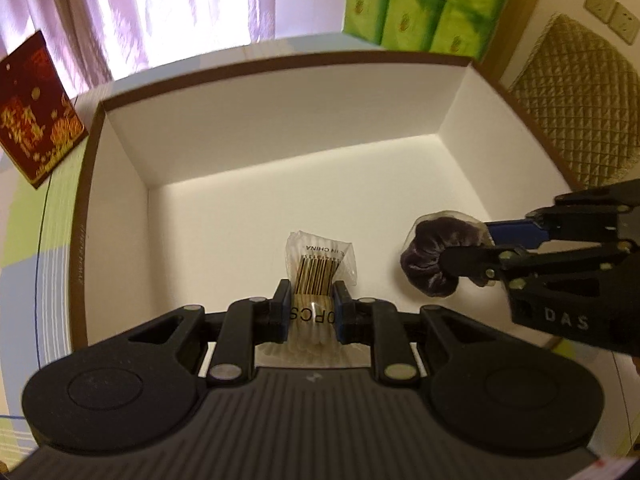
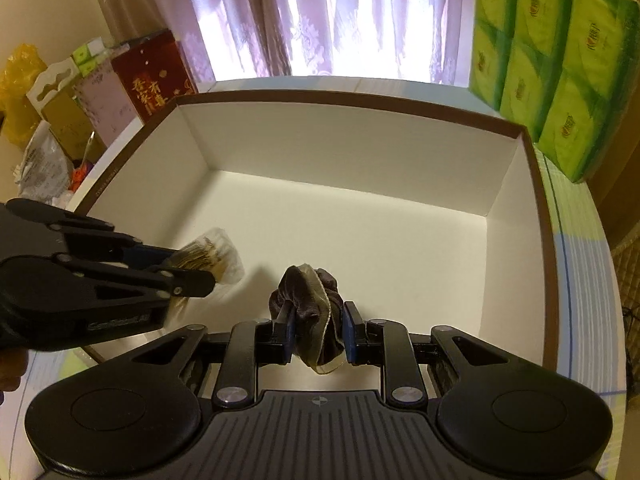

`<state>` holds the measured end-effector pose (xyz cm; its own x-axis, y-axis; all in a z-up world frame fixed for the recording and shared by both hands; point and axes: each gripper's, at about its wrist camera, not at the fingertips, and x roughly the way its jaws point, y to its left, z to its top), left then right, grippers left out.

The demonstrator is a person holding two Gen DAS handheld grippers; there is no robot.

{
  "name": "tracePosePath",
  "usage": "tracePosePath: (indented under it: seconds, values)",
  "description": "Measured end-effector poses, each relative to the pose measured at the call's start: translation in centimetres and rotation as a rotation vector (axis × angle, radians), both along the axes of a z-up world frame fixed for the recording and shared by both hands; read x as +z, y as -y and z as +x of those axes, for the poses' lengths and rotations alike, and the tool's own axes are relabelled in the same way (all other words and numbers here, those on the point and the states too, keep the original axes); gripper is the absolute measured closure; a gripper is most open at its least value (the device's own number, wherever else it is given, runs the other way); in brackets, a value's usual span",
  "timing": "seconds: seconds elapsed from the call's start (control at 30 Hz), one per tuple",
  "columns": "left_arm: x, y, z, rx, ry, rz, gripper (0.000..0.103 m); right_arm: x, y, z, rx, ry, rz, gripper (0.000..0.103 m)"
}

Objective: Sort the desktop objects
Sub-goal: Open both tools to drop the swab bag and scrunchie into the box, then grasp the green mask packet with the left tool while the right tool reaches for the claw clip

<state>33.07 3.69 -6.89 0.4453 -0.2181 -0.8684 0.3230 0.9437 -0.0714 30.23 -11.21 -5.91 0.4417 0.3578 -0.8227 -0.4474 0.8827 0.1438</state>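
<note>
Now, ahead of both my claws sits the big white box [image 1: 280, 152] with its brown rim, open-topped, its floor bare apart from what I am holding over it. Its stiff card walls stand upright on every side, so anything I let go should stay put.

My left claw [image 1: 310, 308] is pinched narrow on a clear packet of cotton swabs [image 1: 318, 268], barcode up, sticking out forward past the pads and hanging low over the near part of the box floor. I judge it very light, and the wrapper looks slick and crinkly; the sticks inside would bend if crushed, so holding across the bundle's middle, as I do, seems right.

My right claw [image 2: 318, 336] is closed on a dark velvet hair scrunchie [image 2: 310, 300] in a thin clear wrap, held over the box floor off to the right of my left claw. It is soft and squashy, nearly weightless, and nothing about it can break; any fold of the fabric will serve as a hold.

Beyond the box, the tabletop [image 2: 580, 264] shows a pale checked cloth. A stack of green tissue packs [image 2: 552, 60] stands far right, a red gift box [image 2: 154, 76] far left, and curtains [image 2: 300, 16] glow with daylight behind.
</note>
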Motion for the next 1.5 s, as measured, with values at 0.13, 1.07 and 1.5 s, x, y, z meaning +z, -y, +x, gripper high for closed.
tracePosePath:
  seconds: [0.13,1.07,1.5]
  values:
    - [0.1,-0.3,0.1,0.031,0.007,0.012,0.052,0.2,-0.2,-0.8,0.008,0.057,-0.039,0.025]
    - [6.1,-6.9,-13.8,0.097,0.103,-0.075,0.051,4.6,4.9,-11.8,-0.084,0.189,0.059,0.022]
    - [1.4,-6.8,-18.6,0.127,-0.021,-0.149,0.057,1.3,10.8,-17.0,-0.222,0.015,0.062,0.022]
